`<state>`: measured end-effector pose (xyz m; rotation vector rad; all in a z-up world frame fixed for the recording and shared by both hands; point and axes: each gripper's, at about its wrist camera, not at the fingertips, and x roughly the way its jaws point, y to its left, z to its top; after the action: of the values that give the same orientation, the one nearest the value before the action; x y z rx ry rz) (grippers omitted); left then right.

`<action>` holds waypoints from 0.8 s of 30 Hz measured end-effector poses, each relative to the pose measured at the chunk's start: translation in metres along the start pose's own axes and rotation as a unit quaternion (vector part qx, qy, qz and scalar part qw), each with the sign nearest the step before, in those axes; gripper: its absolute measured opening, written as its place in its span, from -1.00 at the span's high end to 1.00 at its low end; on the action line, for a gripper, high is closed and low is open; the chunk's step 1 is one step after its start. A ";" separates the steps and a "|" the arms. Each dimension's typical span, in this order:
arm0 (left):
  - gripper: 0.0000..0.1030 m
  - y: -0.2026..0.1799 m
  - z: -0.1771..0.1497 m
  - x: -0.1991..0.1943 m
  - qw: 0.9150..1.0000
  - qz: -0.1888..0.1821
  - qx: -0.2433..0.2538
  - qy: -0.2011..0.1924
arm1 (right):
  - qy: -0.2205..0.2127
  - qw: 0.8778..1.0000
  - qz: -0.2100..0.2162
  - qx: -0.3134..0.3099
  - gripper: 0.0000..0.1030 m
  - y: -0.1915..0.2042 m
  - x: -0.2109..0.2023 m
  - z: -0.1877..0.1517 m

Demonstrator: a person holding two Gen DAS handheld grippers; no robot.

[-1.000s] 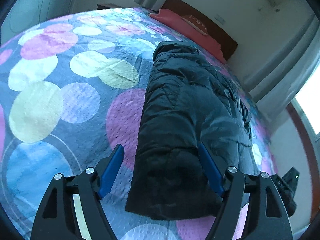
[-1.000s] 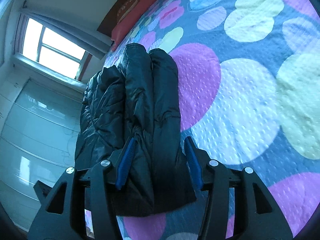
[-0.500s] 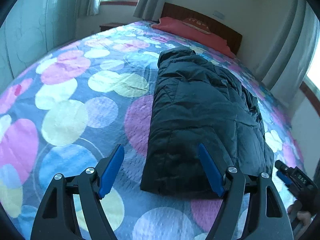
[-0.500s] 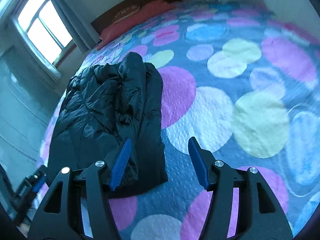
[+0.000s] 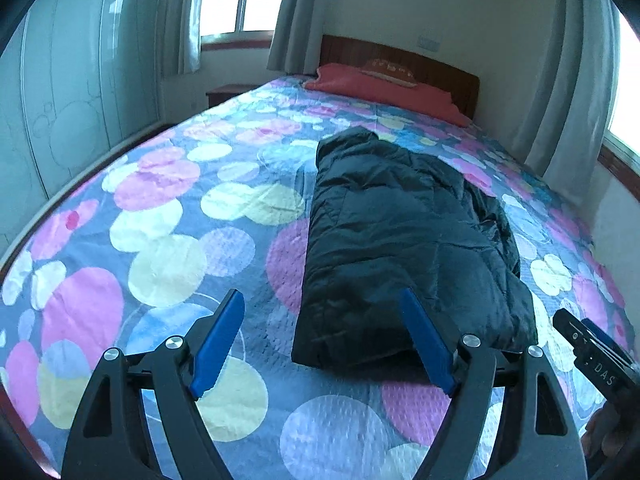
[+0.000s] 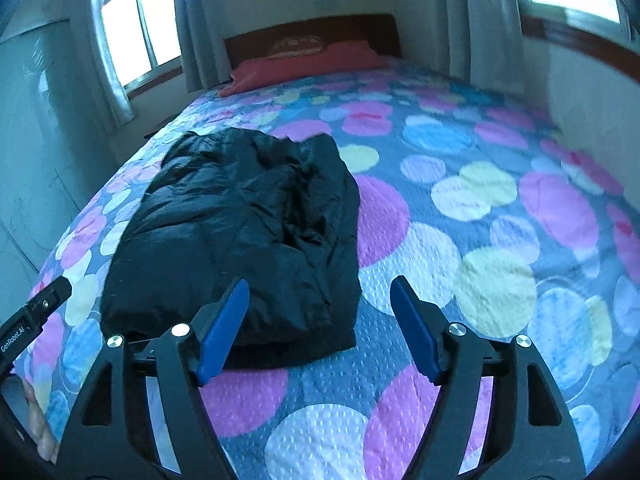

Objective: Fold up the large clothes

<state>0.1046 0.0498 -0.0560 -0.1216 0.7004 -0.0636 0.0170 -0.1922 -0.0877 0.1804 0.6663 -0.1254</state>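
The black puffy quilted jacket (image 5: 404, 240) lies folded into a long bundle on the bed's circle-patterned quilt (image 5: 168, 264). Both grippers tilt downward above its near end. The left gripper (image 5: 322, 344) has its blue fingers (image 5: 218, 344) spread wide, holding nothing; the right gripper (image 6: 320, 328) has just been opening, nothing between its fingers, the jacket lying beyond them.

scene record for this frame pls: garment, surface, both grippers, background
garment: black puffer jacket, folded into a long bundle, lying flat
surface: bed, circle-print bedspread
left gripper: open, holding nothing, above the jacket's near end
right gripper: jaws just opened wider, nothing between them, clear of the jacket
background: red pillow at wooden headboard, curtained windows
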 end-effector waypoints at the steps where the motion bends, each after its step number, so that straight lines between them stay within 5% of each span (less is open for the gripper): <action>1: -0.55 0.000 0.000 -0.003 1.000 0.001 0.002 -0.003 | -0.004 1.000 0.000 -0.002 -0.44 0.002 -0.004 0.000; 14: -0.56 -0.002 0.008 -0.043 0.999 0.006 0.005 -0.048 | -0.069 0.997 0.002 -0.033 -0.47 0.029 -0.051 0.010; 24: -0.57 -0.004 0.008 -0.049 0.999 0.005 0.011 -0.052 | -0.076 0.996 0.003 -0.045 -0.47 0.038 -0.057 0.009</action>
<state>0.0717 0.0513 -0.0182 -0.1000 0.5967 -0.0553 -0.0155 -0.1540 -0.0399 0.0845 0.5193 -0.1015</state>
